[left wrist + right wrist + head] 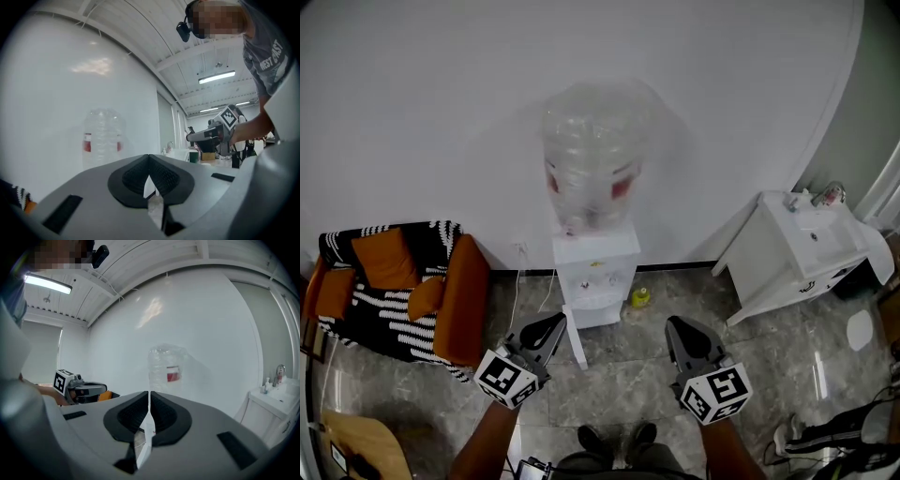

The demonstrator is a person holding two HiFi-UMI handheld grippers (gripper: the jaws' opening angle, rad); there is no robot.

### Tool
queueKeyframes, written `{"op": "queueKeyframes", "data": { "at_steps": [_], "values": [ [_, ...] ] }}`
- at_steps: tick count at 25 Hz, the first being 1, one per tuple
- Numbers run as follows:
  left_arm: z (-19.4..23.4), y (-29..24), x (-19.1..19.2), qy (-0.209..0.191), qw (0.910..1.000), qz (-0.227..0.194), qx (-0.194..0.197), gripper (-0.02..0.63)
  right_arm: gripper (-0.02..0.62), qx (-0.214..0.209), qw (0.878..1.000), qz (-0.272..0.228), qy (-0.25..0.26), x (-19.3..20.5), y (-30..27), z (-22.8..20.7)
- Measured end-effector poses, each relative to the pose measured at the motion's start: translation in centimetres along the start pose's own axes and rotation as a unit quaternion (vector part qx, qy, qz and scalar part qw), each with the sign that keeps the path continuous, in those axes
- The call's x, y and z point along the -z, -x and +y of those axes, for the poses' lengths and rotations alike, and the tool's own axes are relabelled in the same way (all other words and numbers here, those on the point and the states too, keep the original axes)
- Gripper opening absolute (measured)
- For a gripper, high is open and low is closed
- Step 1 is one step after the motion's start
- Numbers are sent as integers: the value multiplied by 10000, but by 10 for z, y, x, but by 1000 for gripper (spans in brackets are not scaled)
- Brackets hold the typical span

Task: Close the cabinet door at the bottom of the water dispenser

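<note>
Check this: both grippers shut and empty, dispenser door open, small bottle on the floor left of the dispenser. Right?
No: the head view shows the bottle right of the dispenser, not left. The rest holds: left gripper and right gripper are shut and empty, and the door is open.

You have one water dispenser (595, 272) with one large clear bottle (591, 159) on top, one open cabinet door (577, 345), one small yellow bottle (640, 297), one striped armchair (394, 291) and one white sink unit (797, 248). You hold two grippers: the left gripper (553, 323) and the right gripper (680, 328).
</note>
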State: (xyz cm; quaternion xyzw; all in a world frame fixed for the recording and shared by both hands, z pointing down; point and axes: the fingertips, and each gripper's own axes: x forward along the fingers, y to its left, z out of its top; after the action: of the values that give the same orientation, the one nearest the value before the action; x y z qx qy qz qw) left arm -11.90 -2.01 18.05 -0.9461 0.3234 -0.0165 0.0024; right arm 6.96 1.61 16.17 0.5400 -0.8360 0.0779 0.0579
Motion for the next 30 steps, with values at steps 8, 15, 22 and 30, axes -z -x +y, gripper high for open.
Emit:
{"op": "queueKeyframes", "data": {
  "at_steps": [8,15,22,30],
  "values": [
    [34,-14,99,251,9975,628,-222,14,38,-55,9991,359,-230,47,-46,-25],
    [49,-10,241,627,9855,1462,-586,14,38,-324,9958,788,-334,124,-98,-50],
    [43,-5,363,792,9774,1827,-708,15,40,-553,9919,1067,-402,216,-140,-67],
    [22,1,485,1180,9631,2285,-792,72,40,-496,9863,1424,-665,316,-156,-67]
  ]
}}
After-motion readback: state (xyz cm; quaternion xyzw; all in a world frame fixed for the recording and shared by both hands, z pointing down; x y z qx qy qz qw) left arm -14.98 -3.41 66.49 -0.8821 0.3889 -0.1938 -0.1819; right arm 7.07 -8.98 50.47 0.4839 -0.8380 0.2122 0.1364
